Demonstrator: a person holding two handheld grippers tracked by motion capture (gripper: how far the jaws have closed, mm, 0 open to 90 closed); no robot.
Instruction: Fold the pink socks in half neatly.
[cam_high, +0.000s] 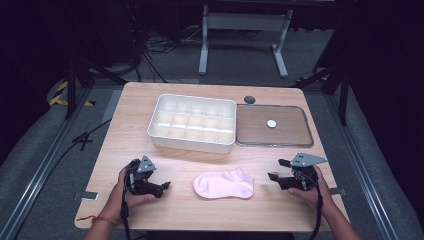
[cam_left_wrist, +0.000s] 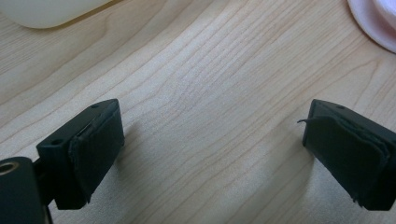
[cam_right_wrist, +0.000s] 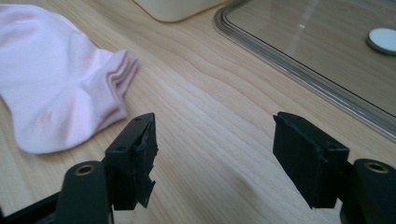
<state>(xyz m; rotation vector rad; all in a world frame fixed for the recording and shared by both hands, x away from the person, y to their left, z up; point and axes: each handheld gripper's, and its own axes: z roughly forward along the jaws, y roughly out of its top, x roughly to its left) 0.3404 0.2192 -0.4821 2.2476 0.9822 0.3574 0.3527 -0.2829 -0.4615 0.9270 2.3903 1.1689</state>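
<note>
both hands rest low on the desk (cam_high: 150, 100) — left gripper (cam_high: 161, 187) and right gripper (cam_high: 276, 170) gape wide and empty, pink sock (cam_high: 224, 184) between them.

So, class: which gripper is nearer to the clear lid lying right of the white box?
Right. The right gripper sits just below the lid, close to its near edge. The left gripper is across the table, beyond the pink sock.

a pale pink ankle sock (cam_high: 223, 184) lies flat on its side between the left gripper (cam_high: 164, 187) and right gripper (cam_high: 276, 170), untouched.
</note>
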